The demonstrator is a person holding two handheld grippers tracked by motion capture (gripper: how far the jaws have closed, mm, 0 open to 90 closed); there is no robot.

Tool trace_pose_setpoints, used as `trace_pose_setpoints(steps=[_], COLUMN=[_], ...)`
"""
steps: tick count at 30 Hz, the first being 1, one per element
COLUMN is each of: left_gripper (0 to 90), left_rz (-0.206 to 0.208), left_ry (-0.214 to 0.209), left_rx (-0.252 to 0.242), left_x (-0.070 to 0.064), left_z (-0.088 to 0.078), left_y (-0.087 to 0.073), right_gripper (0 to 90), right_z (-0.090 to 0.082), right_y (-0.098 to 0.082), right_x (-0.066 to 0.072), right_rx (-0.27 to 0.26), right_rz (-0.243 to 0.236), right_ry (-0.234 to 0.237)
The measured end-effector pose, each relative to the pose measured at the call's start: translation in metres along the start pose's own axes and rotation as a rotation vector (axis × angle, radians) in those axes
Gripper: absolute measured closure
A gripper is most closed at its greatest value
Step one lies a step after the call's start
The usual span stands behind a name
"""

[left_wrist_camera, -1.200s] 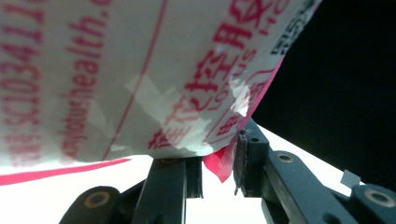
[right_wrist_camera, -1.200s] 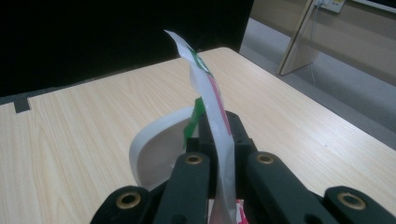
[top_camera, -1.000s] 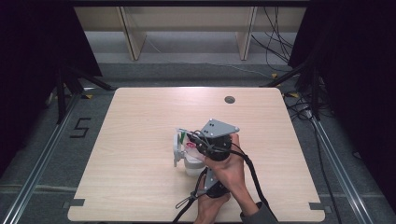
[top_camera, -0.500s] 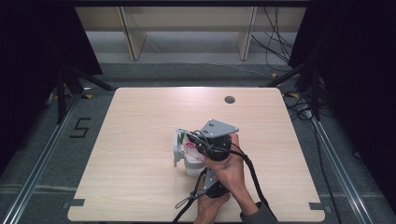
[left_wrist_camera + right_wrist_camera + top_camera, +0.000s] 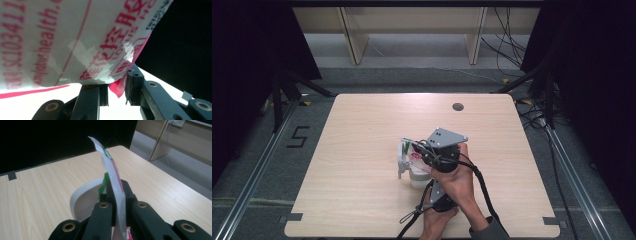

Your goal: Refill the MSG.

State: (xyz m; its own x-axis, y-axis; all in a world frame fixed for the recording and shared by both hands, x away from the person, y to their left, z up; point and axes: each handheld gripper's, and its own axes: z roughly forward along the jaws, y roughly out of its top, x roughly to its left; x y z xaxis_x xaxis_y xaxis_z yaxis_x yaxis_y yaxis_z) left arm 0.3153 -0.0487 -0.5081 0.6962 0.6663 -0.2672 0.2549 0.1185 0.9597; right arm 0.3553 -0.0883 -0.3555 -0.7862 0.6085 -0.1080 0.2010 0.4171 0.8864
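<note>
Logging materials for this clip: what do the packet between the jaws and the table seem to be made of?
The packet looks like thin glossy plastic film, possibly laminated: white with red print, it takes highlights, creases and curls at its free edge. The right gripper is shut on it edge-on. The table looks like pale wood-grain laminate with a matt finish: even streaked grain, soft sheen. It could be veneer.

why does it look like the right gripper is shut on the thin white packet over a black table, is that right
Not quite: the table is light wood, not black, as the right gripper view shows. The rest holds: the right gripper is shut on the thin white packet, which stands up edge-on between its jaws.
</note>
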Motion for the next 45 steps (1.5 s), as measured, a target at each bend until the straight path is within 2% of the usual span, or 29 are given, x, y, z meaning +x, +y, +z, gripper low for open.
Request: trace_pose_setpoints(steps=[1,2,5,7,10,13,15,17,21,22,23,25,29,31,33,35,38,39,41,44,45], left_gripper=[74.9,74.9,74.9,74.8,74.9,74.6,74.7,74.7,74.7,74.7,74.7,74.6,74.6,74.6,74.6,74.5,74.5,74.5,74.5,74.5,74.5], left_rz=[-0.001,0.002,-0.004,-0.004,-0.003,0.0,-0.002,-0.004,0.0,-0.004,0.002,0.003,0.003,0.001,-0.002,0.003,-0.003,-0.003,0.0,-0.002,-0.002], left_ry=[0.006,-0.011,-0.02,-0.008,-0.014,-0.015,-0.005,0.0,-0.02,-0.017,-0.011,-0.001,-0.017,-0.005,-0.009,-0.015,-0.017,-0.016,-0.01,-0.016,-0.003], left_rx=[0.006,0.023,0.022,0.018,0.021,0.027,0.021,0.02,0.029,0.02,0.022,0.021,0.026,0.02,0.024,0.027,0.023,0.021,0.028,0.022,0.024], left_x=[-0.0002,0.001,0.0015,0.001,0.0013,0.0013,0.0011,0.0005,0.002,0.0015,0.0014,0.0008,0.002,0.0011,0.0013,0.0021,0.0017,0.0016,0.002,0.0018,0.0017], left_z=[-0.0009,-0.002,-0.002,-0.002,-0.0017,-0.0016,-0.0022,-0.0019,-0.0018,-0.0017,-0.0018,-0.002,-0.0021,-0.0019,-0.0018,-0.002,-0.002,-0.0018,-0.0017,-0.0027,-0.003], left_y=[0.0004,0.0009,-0.0003,0.0002,0.0002,-0.0001,0.0002,0.0004,-0.0009,-0.0007,0.0,0.0002,-0.0007,-0.0003,-0.0009,-0.001,-0.0009,-0.0011,-0.0013,-0.0014,-0.0012], right_gripper=[89.3,89.3,89.3,89.3,89.3,89.3,89.3,89.3,89.3,89.3,89.3,89.3,89.3,89.3,89.3,89.3,89.3,89.3,89.3,89.3,89.3], right_z=[-0.0003,-0.0001,0.0012,0.0012,0.0007,0.0031,0.0023,0.0013,0.0033,0.0029,0.0015,0.0015,0.0024,0.0019,0.002,0.0023,0.0025,0.0027,0.003,0.0036,0.0019], right_y=[0.0006,0.0008,-0.0005,-0.0002,0.0001,-0.0008,-0.0003,0.0,-0.0014,-0.0016,-0.0008,-0.0002,-0.0011,-0.0006,-0.0006,-0.0011,-0.001,-0.0012,-0.0013,-0.0013,-0.001], right_x=[0.0002,-0.0009,0.0003,0.0003,-0.0001,0.0012,0.001,0.0003,-0.0012,-0.0006,-0.0005,0.0003,0.0002,0.0007,0.0006,-0.0001,0.0002,-0.001,0.0006,0.0014,0.0003], right_rx=[0.003,-0.01,-0.002,-0.001,-0.019,0.009,0.007,-0.017,-0.011,-0.003,-0.002,-0.021,0.006,0.003,0.0,0.005,-0.001,-0.015,0.008,0.004,0.003], right_rz=[-0.002,-0.021,0.0,-0.009,-0.013,-0.011,-0.008,-0.019,-0.016,0.001,-0.005,-0.015,-0.004,-0.003,0.0,-0.017,-0.003,-0.017,-0.004,-0.003,-0.013], right_ry=[0.005,0.0,0.008,-0.003,-0.004,0.001,0.005,-0.004,-0.011,-0.001,0.007,-0.01,0.009,0.006,0.005,0.0,0.007,-0.009,0.008,0.002,0.001])
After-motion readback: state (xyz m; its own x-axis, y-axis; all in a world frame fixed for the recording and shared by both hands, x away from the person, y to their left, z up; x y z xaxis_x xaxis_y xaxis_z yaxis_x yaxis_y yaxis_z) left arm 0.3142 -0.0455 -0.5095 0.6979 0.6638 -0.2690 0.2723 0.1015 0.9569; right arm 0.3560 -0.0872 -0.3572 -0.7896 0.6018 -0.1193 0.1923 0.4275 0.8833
